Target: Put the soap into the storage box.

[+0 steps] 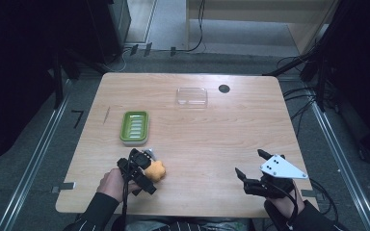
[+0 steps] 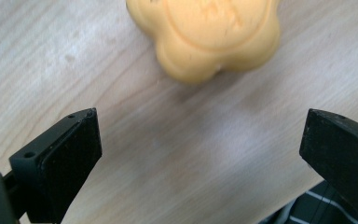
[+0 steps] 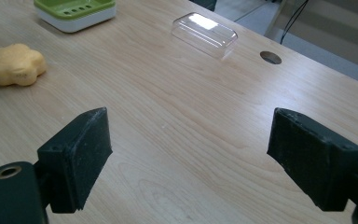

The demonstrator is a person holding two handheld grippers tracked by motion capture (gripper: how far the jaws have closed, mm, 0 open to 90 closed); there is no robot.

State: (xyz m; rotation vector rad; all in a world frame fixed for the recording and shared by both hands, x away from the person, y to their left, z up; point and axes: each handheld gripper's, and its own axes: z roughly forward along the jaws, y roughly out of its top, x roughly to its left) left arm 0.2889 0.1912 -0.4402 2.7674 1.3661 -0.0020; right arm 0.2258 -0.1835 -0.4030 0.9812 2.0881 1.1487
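- My left gripper [image 1: 142, 169] sits at the near-left part of the table [image 1: 212, 144], with its jaws released and spread wide; nothing is between them.
- In the left gripper view, the orange flower-shaped soap [image 2: 205, 37] lies flat on the wood just beyond the jaw tips, ahead of the gap and not touched by either jaw.
- From the high view I see the same soap [image 1: 155, 171] right beside the left gripper, on its right side, near the table's front edge.
- My right gripper [image 1: 252, 169] rests at the near-right part of the table, well apart from the soap, its jaws also released and holding nothing; bare wood shows between them in the right gripper view.
- A green soap dish [image 1: 135, 127] on a white base stands behind the soap, toward the left middle of the table.
- A clear plastic lid [image 1: 191, 96] lies farther back, near the far edge, apart from the dish.
- A dark round hole [image 1: 224, 88] in the tabletop sits just right of the lid.
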